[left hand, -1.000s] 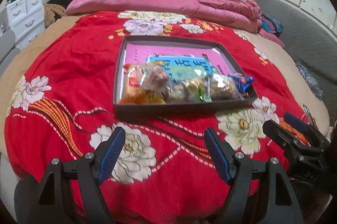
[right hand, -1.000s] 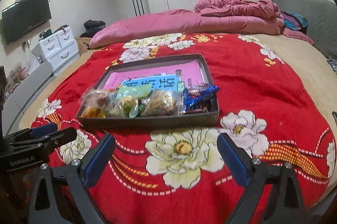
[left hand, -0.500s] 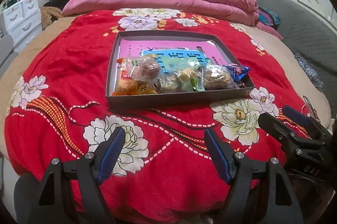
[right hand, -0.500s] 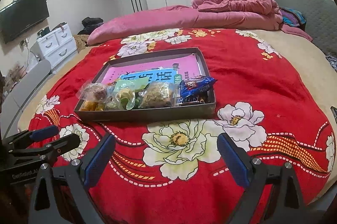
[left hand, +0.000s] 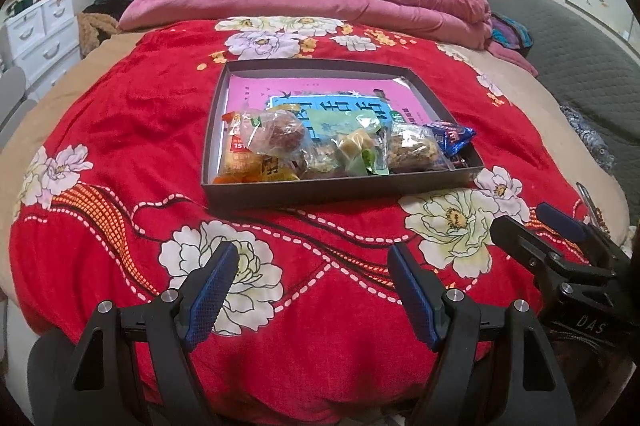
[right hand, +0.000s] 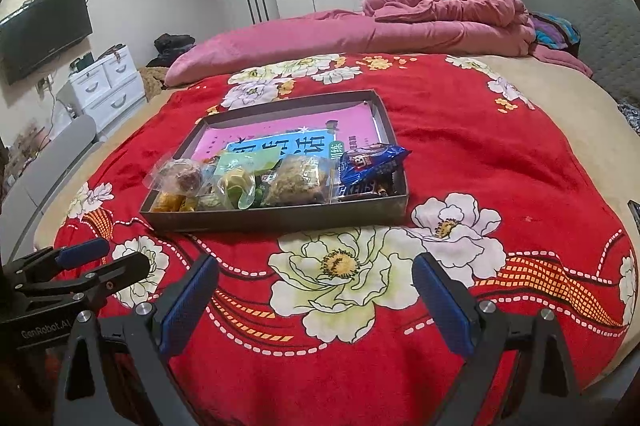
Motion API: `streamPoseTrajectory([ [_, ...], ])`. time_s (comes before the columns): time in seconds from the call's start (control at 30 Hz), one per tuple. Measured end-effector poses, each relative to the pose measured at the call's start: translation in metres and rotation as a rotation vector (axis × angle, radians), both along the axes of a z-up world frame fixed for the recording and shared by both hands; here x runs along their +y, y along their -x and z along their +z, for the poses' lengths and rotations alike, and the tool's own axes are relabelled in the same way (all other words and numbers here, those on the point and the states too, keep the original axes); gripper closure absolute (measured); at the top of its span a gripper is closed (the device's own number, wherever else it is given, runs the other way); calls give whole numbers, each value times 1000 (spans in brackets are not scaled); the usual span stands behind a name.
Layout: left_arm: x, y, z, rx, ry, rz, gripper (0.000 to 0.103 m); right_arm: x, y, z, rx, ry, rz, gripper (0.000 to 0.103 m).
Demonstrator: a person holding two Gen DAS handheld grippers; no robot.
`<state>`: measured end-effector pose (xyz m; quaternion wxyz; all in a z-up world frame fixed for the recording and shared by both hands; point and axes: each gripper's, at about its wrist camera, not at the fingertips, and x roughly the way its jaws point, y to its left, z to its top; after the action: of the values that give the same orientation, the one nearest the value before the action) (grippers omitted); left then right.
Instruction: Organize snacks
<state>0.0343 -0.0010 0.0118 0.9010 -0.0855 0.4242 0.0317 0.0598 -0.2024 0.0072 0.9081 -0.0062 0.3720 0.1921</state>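
A dark shallow box [left hand: 340, 191] [right hand: 280, 218] sits on the red flowered bedspread, lined with a pink and blue sheet. Several wrapped snacks lie in a row along its near side: an orange pack [left hand: 240, 161], a clear bag with a brown bun [left hand: 276, 137], a green pack [left hand: 356, 145], a clear bag with a grain bar [left hand: 412, 149] [right hand: 298, 179] and a blue wrapper [left hand: 448, 137] [right hand: 372, 163]. My left gripper [left hand: 314, 290] is open and empty, held back from the box. My right gripper [right hand: 316, 302] is open and empty, also near the bed's front edge.
The red bedspread [left hand: 120, 129] covers a round bed. A pink duvet and pillow [left hand: 320, 1] lie at the far side. A grey headboard [left hand: 580, 57] curves on the right. White drawers [right hand: 104, 85] and a wall television [right hand: 44, 33] stand left.
Both grippers have drawn back a little from the box and lifted slightly. The box and snacks have not moved. Both grippers stay open.
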Motion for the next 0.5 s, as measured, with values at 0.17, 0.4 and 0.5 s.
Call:
streamPoseTrajectory([
  [0.17, 1, -1, 0, 3, -7, 6, 25, 0, -1, -1, 0, 2, -1, 5],
  [0.4, 1, -1, 0, 3, -9, 11, 25, 0, -1, -2, -1, 5, -1, 5],
  [0.5, 2, -1, -1, 8, -11, 17, 25, 0, -1, -2, 0, 8, 1, 5],
])
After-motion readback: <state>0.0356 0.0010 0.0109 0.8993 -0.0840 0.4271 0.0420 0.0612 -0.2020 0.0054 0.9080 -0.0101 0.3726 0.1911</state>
